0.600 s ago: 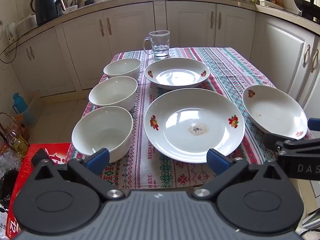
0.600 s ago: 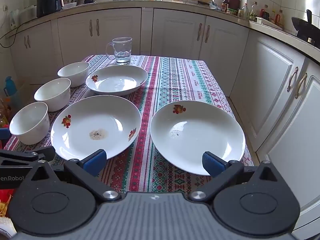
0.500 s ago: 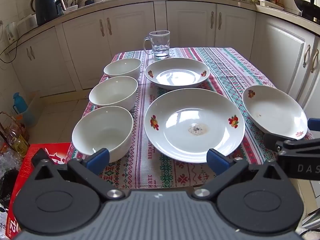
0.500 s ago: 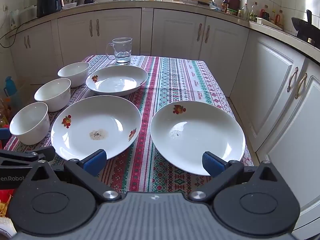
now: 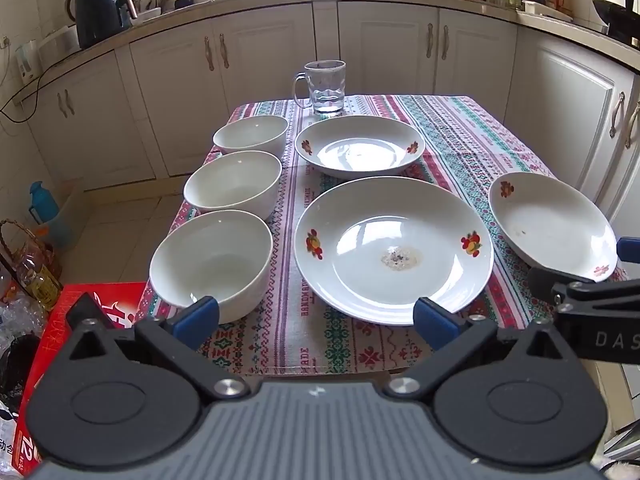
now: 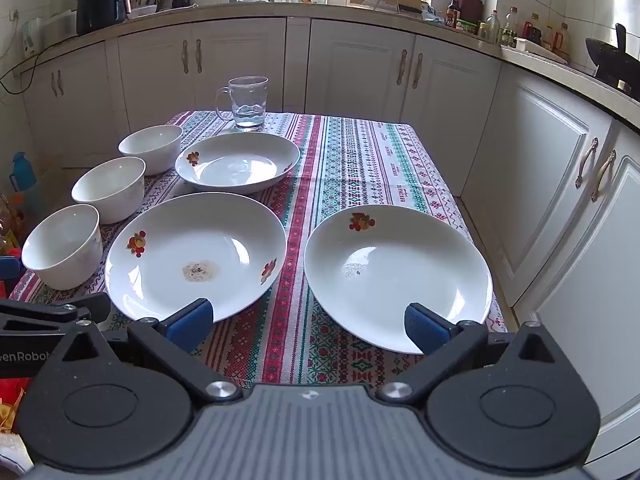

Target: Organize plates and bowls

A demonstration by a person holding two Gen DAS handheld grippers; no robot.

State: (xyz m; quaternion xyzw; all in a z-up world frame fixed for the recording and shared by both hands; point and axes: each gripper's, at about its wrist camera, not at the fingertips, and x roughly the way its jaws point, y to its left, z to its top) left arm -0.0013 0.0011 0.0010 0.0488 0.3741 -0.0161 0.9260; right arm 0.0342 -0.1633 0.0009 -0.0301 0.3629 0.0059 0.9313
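Note:
Three white bowls stand in a row along the table's left side: near [image 5: 212, 260], middle [image 5: 234, 184], far [image 5: 251, 135]. Three white plates with fruit prints lie on the cloth: a large one at front centre [image 5: 394, 248], a deeper one behind it [image 5: 360, 146], one at front right [image 6: 398, 274]. My left gripper [image 5: 316, 320] is open and empty, at the front edge before the near bowl and large plate. My right gripper [image 6: 306, 322] is open and empty, before the front right plate.
A glass mug [image 5: 325, 87] stands at the table's far edge. The patterned tablecloth [image 6: 360, 152] covers the table. White cabinets [image 6: 560, 184] stand close on the right and behind. A red box [image 5: 60, 320] and bottles sit on the floor at left.

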